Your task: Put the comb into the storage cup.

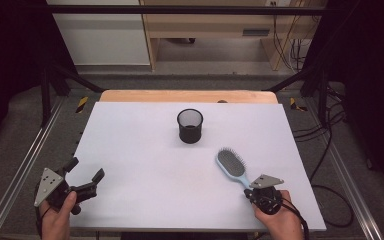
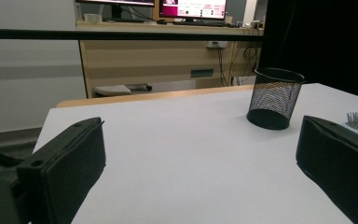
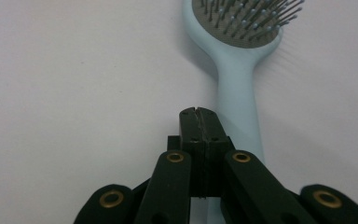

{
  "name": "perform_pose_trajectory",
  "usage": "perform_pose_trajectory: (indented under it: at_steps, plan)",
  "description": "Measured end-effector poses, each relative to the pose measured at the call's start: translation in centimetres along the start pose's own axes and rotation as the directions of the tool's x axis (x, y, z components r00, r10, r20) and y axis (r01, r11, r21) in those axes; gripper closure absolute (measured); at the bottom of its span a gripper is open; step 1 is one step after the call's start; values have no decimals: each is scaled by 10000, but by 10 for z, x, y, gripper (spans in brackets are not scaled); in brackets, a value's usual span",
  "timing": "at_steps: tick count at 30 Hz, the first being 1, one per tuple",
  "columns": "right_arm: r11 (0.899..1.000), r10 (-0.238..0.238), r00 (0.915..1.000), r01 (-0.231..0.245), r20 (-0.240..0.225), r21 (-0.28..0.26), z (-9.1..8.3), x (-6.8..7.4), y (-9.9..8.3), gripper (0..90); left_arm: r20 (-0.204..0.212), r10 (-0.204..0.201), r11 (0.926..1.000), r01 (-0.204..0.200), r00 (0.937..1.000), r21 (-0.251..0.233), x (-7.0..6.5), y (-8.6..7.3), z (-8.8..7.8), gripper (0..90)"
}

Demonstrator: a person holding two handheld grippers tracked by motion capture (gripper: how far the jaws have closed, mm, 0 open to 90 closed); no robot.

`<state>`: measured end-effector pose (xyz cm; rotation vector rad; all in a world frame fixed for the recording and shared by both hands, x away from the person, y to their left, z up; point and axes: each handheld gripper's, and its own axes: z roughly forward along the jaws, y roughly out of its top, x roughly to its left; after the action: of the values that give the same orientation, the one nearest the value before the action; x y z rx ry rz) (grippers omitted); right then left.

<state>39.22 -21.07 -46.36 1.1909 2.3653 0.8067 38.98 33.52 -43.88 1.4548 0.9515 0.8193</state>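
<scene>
The light, stiff plastic hairbrush [image 1: 232, 165] lies near right on the surface [image 1: 145, 160]; its smooth handle is the best place to grip. The right gripper [image 3: 199, 112] hovers above the handle with fingers closed on nothing, the left gripper [image 1: 84, 172] is open

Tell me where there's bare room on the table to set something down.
The table is bare between the mesh cup and the left gripper, and along the far edge either side of the cup. It is crowded at the near right, where the hairbrush lies by the right gripper.
</scene>
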Motion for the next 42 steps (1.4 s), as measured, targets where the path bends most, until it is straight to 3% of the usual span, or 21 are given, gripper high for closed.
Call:
perform_pose_trajectory:
  at_steps: [9,14,18,35,42]
  plan:
    - [9995,259,9993,-253,288,-185,0,-14,-3,900,441,301,9995,-302,9986,18,-6,-1,2,13]
    - [9992,253,9990,-241,369,-325,0,-18,-4,900,530,90,9998,-82,9986,-155,-9,-1,12,14]
    - [9985,237,9988,-217,417,-499,-1,-24,-6,900,650,194,9998,-192,9977,-35,-8,-2,19,14]
    - [9977,223,9989,-196,404,-652,1,-29,-7,900,985,154,9999,-150,9950,-54,-8,-7,25,14]
    - [9899,290,9995,-272,109,-1391,-11,-28,-5,900,926,381,9992,-390,9950,78,-9,-7,24,14]
